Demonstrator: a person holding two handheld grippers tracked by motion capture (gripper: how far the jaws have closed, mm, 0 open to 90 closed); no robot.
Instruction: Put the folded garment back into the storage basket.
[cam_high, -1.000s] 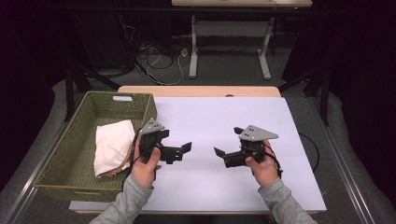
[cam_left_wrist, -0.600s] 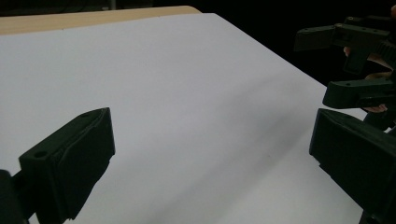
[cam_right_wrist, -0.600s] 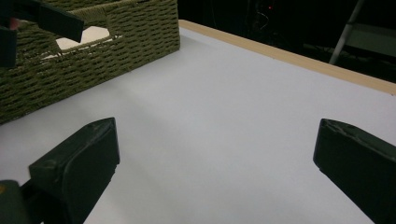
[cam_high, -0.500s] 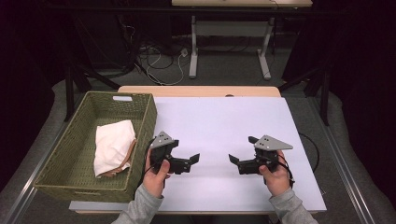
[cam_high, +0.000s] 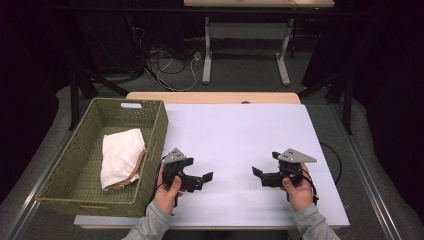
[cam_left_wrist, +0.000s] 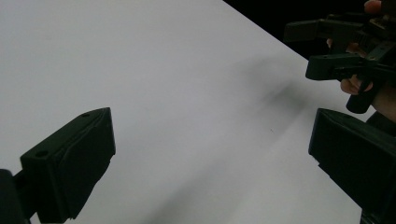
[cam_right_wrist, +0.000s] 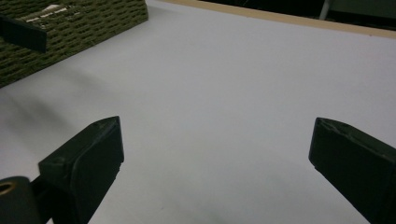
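Left black two-jaw gripper (cam_high: 206, 176) & right black two-jaw gripper (cam_high: 257, 172): both jaws wide, holding nothing, over the white table top (cam_high: 235, 135), tips facing. Folded cream cloth (cam_high: 121, 156) lies in the green woven basket (cam_high: 156, 131), near left gripper.

White-topped table (cam_high: 240, 130) with a wood far edge fills mid-frame, a green wicker basket (cam_high: 150, 145) sitting on its left side, lower left of frame.
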